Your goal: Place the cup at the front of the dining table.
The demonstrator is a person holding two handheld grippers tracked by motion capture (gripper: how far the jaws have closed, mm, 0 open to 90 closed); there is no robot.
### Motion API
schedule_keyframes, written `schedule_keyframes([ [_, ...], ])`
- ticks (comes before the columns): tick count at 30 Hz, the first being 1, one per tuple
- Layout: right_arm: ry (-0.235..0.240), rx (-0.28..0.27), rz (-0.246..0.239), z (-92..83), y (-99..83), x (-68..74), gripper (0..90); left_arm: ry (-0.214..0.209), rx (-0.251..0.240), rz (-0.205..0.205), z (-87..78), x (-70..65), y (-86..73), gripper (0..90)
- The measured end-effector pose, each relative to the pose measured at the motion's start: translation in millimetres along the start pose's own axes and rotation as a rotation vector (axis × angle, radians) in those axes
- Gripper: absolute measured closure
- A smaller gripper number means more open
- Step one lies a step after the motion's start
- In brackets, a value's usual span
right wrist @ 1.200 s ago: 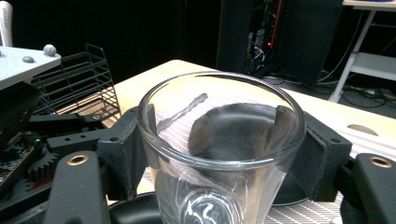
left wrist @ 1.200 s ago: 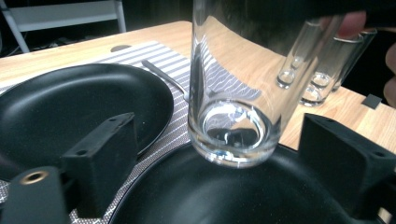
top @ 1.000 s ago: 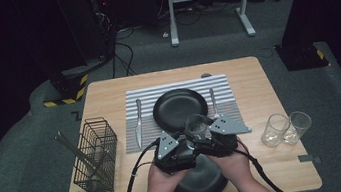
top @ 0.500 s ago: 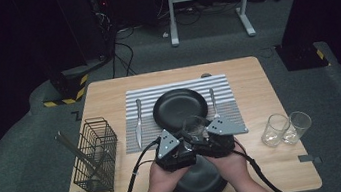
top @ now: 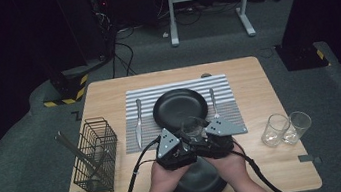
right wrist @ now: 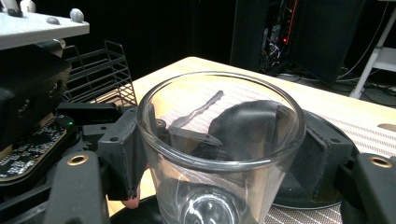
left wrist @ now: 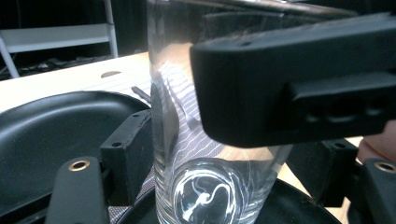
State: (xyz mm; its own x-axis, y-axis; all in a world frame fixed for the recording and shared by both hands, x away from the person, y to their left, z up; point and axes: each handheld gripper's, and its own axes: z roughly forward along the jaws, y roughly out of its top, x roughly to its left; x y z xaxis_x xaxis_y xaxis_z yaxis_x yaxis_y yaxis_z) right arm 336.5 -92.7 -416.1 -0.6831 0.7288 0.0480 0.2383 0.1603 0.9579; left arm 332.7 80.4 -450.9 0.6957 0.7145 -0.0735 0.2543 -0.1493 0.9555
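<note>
A clear drinking glass (top: 192, 125) stands upright between my two grippers, over the far rim of the near black plate (top: 199, 185). My left gripper (top: 186, 135) comes at it from the left. Its jaws have just been closing with the glass (left wrist: 210, 140) between them, and both pads now lie against its wall. From the right, my right gripper (top: 201, 132) has a pad on each side of the glass (right wrist: 219, 154). The two pairs of jaws cross around it.
A second black plate (top: 180, 107) lies on a striped placemat (top: 217, 87), with a knife (top: 138, 118) to its left and a fork (top: 213, 101) to its right. Two more glasses (top: 284, 129) stand at the right. A wire basket (top: 95, 154) sits at the left.
</note>
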Motion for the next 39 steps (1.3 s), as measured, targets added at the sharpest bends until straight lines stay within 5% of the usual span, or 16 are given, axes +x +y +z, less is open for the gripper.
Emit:
schedule_keyframes([
  [39, 0.026, 0.012, -0.024, 3.4, 3.9, 3.3, 28.1, 0.043, 0.014, 0.022, -4.7, -2.6, 0.4, 31.0],
])
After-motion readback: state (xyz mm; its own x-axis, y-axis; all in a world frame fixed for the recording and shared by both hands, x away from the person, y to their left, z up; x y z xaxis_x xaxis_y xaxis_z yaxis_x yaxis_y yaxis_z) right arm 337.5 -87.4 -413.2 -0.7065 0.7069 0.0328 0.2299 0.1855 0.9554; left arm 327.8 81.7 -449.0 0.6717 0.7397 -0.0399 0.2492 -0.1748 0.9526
